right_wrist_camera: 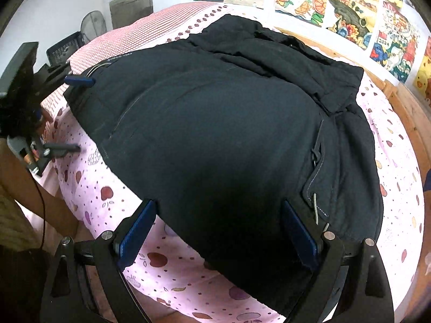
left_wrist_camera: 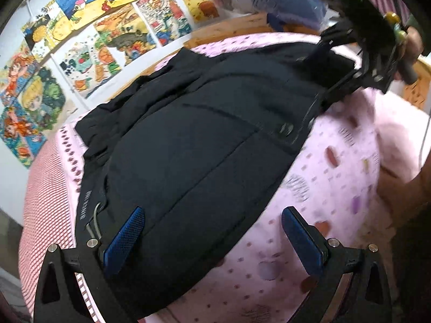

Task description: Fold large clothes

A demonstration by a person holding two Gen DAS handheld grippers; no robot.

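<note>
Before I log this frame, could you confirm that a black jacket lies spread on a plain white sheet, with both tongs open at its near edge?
Not quite: the sheet is pink with a spotted print, not plain white, as the right wrist view shows. The rest holds: the black jacket lies spread on it, and the left tongs and right tongs stand open at its near edge.

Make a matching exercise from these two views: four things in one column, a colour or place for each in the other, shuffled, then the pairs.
Things:
1. jacket
2. bedsheet
3. drawings
4. pads of the left tongs

Descriptions:
A. blue
B. pink with spots
C. on the wall
D. black, spread on the bed

Pairs: 1-D, 2-B, 3-C, 4-A
</note>
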